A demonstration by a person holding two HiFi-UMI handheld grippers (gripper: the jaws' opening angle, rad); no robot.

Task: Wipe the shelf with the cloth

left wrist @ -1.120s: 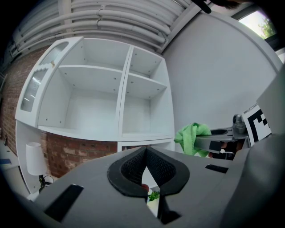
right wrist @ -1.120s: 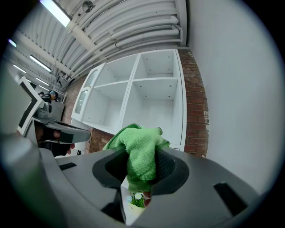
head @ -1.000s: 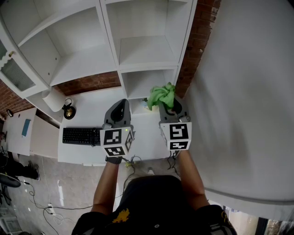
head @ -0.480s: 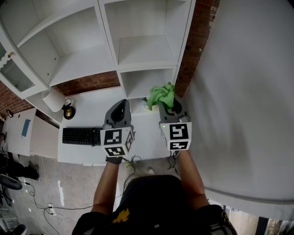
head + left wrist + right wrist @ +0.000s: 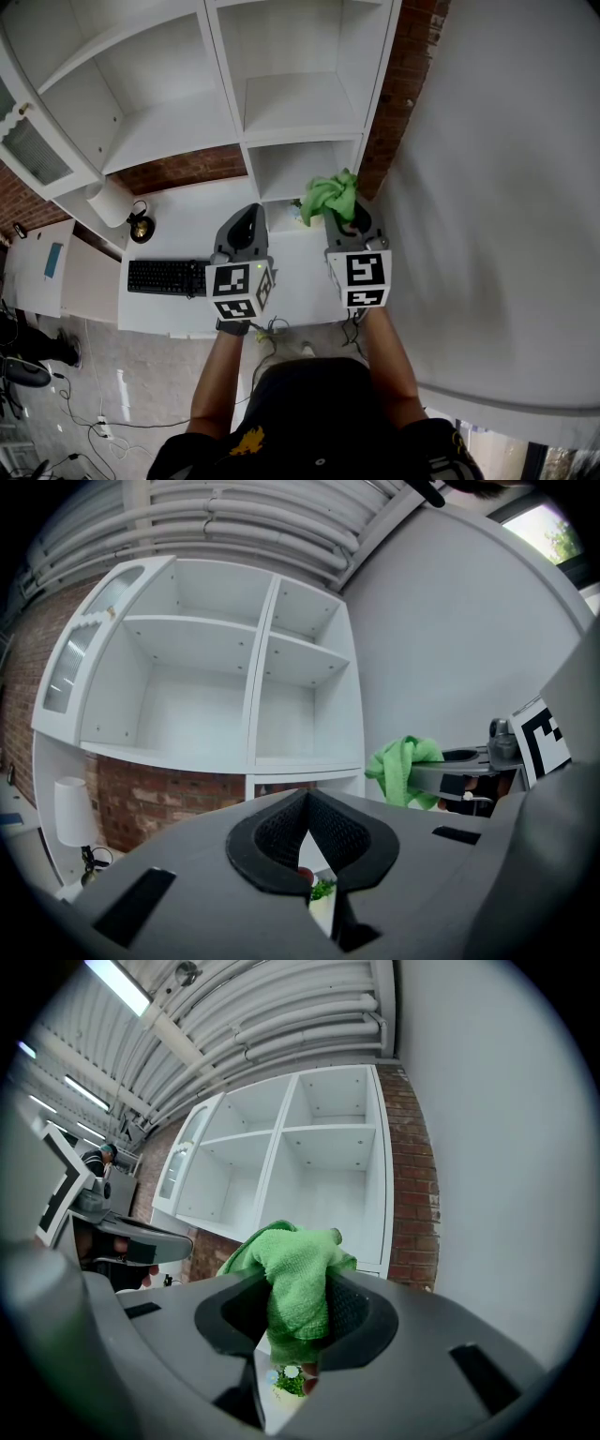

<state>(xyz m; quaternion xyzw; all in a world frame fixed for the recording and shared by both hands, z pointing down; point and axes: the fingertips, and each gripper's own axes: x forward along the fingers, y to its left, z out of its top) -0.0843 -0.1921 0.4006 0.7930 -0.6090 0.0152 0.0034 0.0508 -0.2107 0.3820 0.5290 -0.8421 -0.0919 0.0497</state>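
Observation:
A green cloth (image 5: 328, 196) is bunched between the jaws of my right gripper (image 5: 341, 219), which is shut on it; the cloth (image 5: 292, 1279) fills the jaw opening in the right gripper view. The white shelf unit (image 5: 291, 94) stands ahead against the brick wall, its compartments bare. My left gripper (image 5: 246, 223) hangs level beside the right one, shut with nothing between its jaws. In the left gripper view the cloth (image 5: 403, 769) shows at the right, clear of the shelf unit (image 5: 234, 686). Both grippers hover above the white desk (image 5: 187, 216), short of the lowest shelf opening.
On the desk lie a black keyboard (image 5: 164, 277) and a small black lamp (image 5: 141, 228) at the left. A small potted plant (image 5: 286, 1380) sits below the jaws. A grey wall (image 5: 497, 187) closes the right side. A glass-fronted cabinet door (image 5: 28, 150) hangs left.

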